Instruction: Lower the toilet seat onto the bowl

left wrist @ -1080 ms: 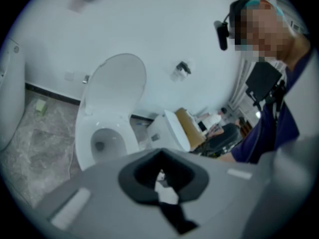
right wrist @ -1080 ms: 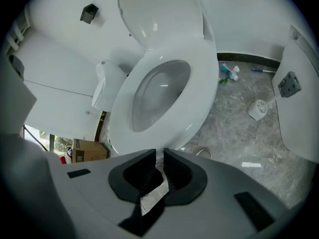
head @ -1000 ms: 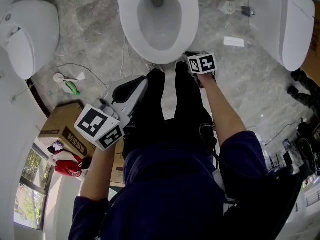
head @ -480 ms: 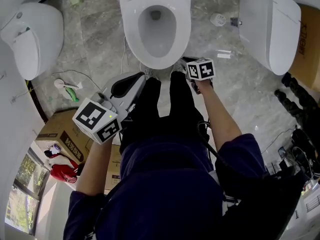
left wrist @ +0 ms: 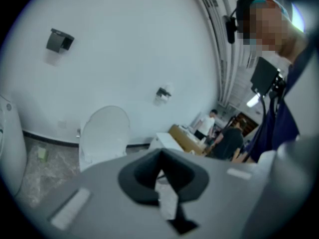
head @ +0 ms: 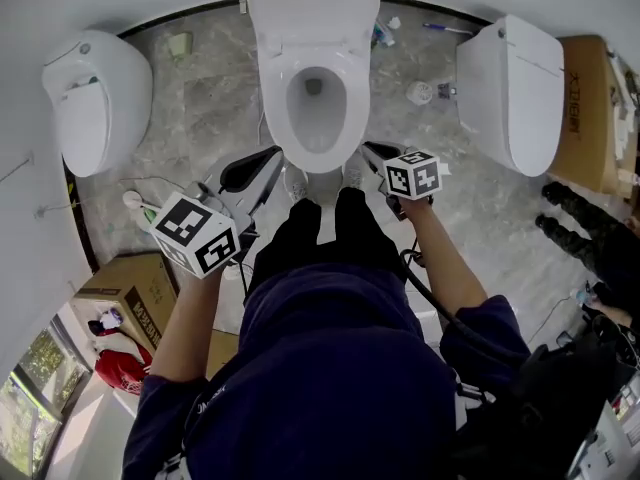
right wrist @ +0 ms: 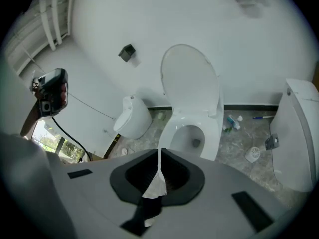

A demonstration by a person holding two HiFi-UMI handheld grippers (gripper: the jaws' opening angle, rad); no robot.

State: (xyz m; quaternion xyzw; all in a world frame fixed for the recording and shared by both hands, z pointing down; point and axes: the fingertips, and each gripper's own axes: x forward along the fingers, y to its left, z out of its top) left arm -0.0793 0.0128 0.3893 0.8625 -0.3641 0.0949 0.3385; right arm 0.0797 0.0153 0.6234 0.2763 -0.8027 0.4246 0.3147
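Looking steeply down, the head view is showing a white side toilet (head: 95, 103) sitting at the upper left on the grey marble floor (head: 200, 108), with a cardboard box (head: 125, 288) lying below it at the lower left; just right of that, the left gripper (head: 277, 153) is hanging in the air left of centre beside the person's dark trouser legs (head: 320, 233), its marker cube (head: 195, 233) facing the camera, and its own view is showing its jaws clenched together at the tips with nothing between them; at top centre the lid (head: 313, 8) is standing upright against the wall, and the toilet seat (head: 275, 108) is appearing to lie flat on the bowl (head: 315, 118), apart from both grippers; right of centre, the right gripper (head: 366, 146) is hovering near the bowl's front edge without touching it, its jaws having just been closing and sitting all but together, empty, with only a thin sliver showing between them; further right another white toilet (head: 510, 93) is standing at the upper right, and a second cardboard box (head: 585, 108) is sitting at the right edge.
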